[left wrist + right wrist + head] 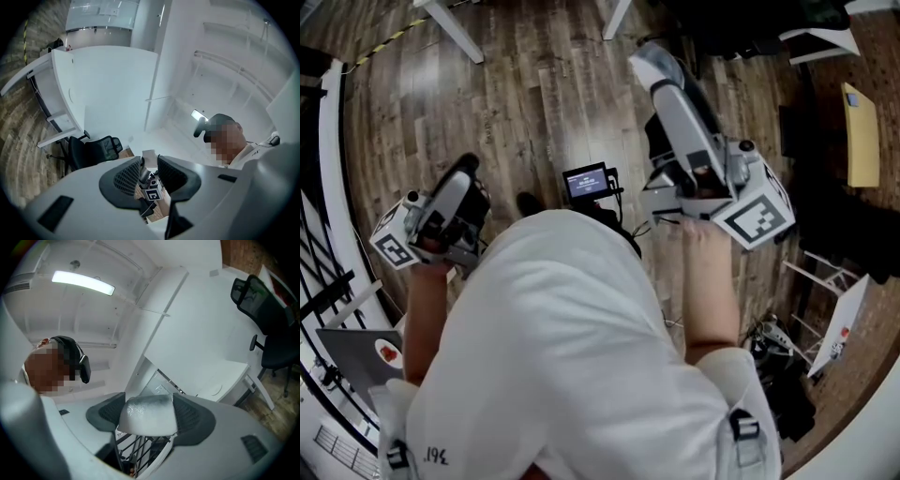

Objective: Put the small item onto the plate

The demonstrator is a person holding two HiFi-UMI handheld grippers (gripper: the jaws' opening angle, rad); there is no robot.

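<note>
Right gripper view: small item (147, 417) clamped between right gripper (149, 406) jaws.

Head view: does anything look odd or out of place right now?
Yes. No plate is in any view, and the head view shows only wood floor. The right gripper clamps a pale frosted lump while pointing upward. The left gripper is open and empty.
</note>
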